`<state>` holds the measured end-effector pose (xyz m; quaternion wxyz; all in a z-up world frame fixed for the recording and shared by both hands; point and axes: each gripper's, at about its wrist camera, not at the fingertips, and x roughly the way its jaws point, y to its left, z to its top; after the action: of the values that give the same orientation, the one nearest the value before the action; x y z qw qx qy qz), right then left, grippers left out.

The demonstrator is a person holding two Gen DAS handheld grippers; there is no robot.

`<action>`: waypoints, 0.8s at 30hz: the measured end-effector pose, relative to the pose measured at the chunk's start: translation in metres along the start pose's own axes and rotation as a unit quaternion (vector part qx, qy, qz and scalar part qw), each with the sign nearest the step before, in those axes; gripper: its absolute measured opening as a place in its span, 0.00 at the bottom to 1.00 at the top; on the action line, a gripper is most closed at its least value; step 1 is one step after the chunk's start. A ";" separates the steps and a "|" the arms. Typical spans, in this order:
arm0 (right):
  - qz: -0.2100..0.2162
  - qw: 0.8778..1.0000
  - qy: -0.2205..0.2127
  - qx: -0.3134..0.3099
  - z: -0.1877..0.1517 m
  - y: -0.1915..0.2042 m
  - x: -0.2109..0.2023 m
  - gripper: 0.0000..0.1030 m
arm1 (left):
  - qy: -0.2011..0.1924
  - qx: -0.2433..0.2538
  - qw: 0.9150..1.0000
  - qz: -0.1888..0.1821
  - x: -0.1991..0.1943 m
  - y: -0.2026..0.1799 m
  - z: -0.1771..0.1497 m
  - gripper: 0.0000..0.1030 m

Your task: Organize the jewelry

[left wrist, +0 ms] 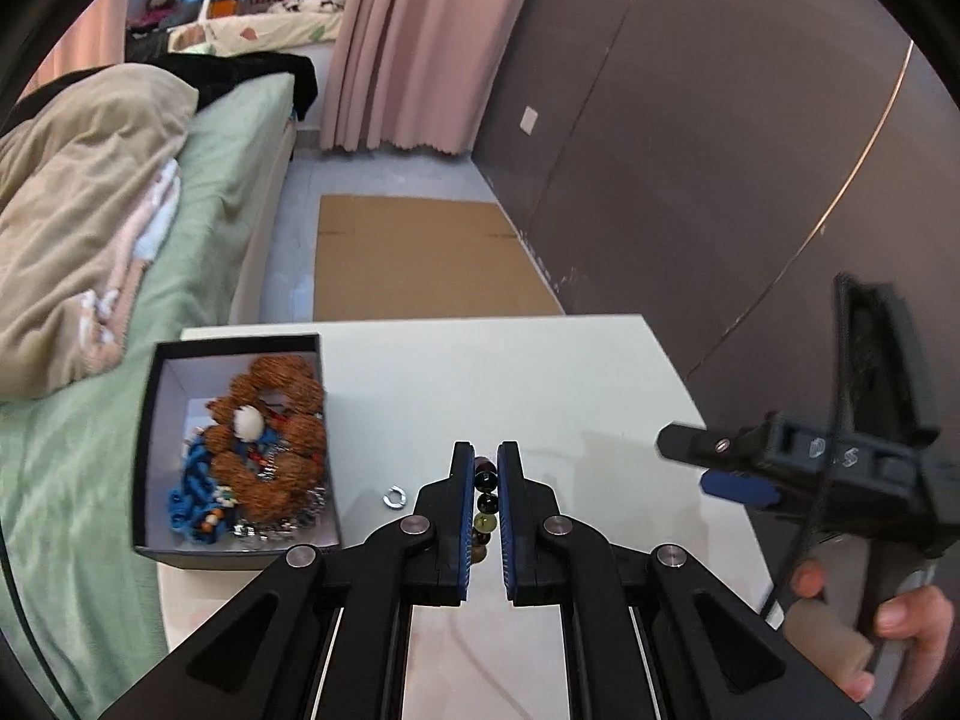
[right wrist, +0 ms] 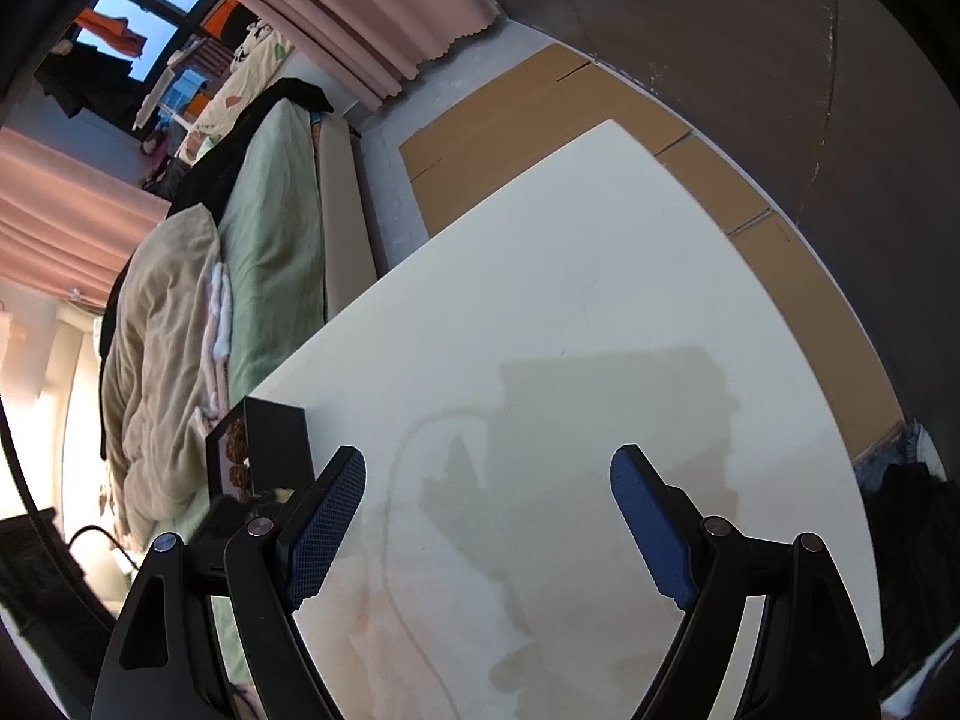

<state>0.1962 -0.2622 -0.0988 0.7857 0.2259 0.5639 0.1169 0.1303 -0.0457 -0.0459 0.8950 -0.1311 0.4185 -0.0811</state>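
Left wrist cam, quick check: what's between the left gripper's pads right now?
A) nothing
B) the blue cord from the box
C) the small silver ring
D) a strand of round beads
D: the left gripper is shut on a bead strand, dark and amber beads lined up between its blue pads; the silver ring lies loose on the white table beside the black box.

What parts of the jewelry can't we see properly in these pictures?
- String of dark round beads: left wrist view, only a few beads show between the shut blue pads of the left hand-held gripper; the rest is hidden.
- Black open-top box of jewelry: left wrist view, the pile is tangled and blurred; the right wrist view shows mostly its outer wall.
- Small silver open ring: too small for detail.
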 end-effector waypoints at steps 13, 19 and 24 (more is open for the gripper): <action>-0.006 1.000 0.012 -0.006 -0.009 0.007 0.010 0.82 | -0.031 -0.054 0.998 0.021 -0.028 0.045 0.007 0.07; -0.002 1.000 0.020 0.004 -0.009 0.004 0.015 0.82 | -0.018 -0.085 0.996 0.035 -0.022 0.066 0.007 0.07; 0.004 1.000 0.028 0.014 -0.008 0.000 0.017 0.82 | -0.010 -0.090 0.995 0.033 -0.016 0.065 0.006 0.07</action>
<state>0.1944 -0.2534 -0.1150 0.7659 0.2359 0.5864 0.1177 0.1266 0.0216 -0.0502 0.8861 -0.1982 0.4189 -0.0122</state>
